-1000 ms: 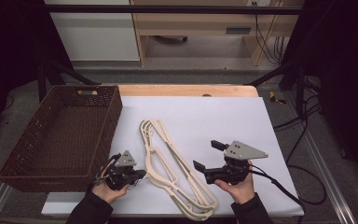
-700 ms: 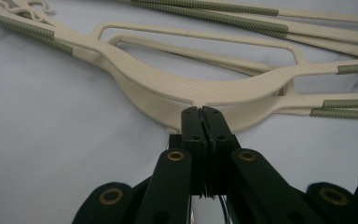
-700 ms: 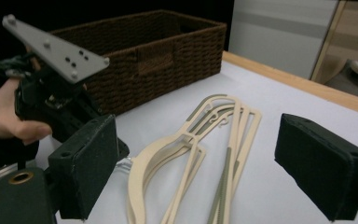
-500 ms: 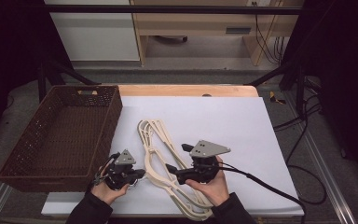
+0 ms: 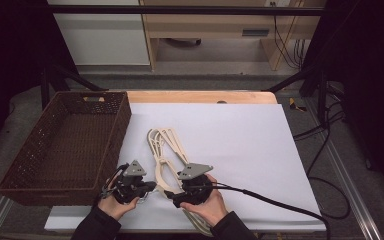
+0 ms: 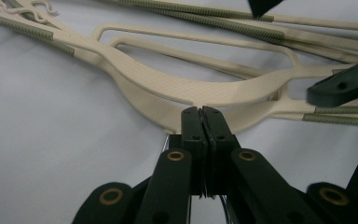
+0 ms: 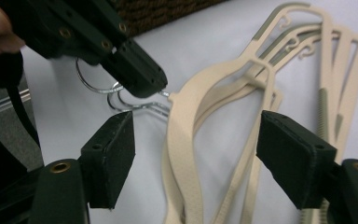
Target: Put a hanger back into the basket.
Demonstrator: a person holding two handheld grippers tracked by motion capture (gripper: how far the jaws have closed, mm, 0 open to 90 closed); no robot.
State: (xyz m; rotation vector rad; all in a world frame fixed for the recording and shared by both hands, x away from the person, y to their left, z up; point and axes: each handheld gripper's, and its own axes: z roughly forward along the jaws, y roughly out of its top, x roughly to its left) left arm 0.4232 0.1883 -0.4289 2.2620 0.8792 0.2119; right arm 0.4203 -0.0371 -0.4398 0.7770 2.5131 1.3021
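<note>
Several cream plastic hangers (image 5: 164,148) lie stacked on the white sheet (image 5: 240,135), their metal hooks (image 7: 121,100) pointing to the near left. My left gripper (image 5: 152,186) is shut on those hooks; its jaws (image 6: 201,112) meet just in front of the hangers' neck (image 6: 191,91). My right gripper (image 5: 172,196) sits right beside it, low over the stack. Its jaws (image 7: 196,154) stand open astride the hangers' necks (image 7: 186,140) and have just been closing, with neither pad touching the plastic. The left gripper (image 7: 144,79) shows at the upper left of the right gripper view.
A dark brown wicker basket (image 5: 119,131) stands at the table's left, close to the hangers' far ends. The right gripper's black cable (image 5: 270,199) trails off to the right across the sheet. The sheet's front edge runs just below both hands.
My right gripper has travelled left and down from the sheet's open part to the hangers' necks, and its jaws have narrowed. The left gripper and the hangers have stayed put.
</note>
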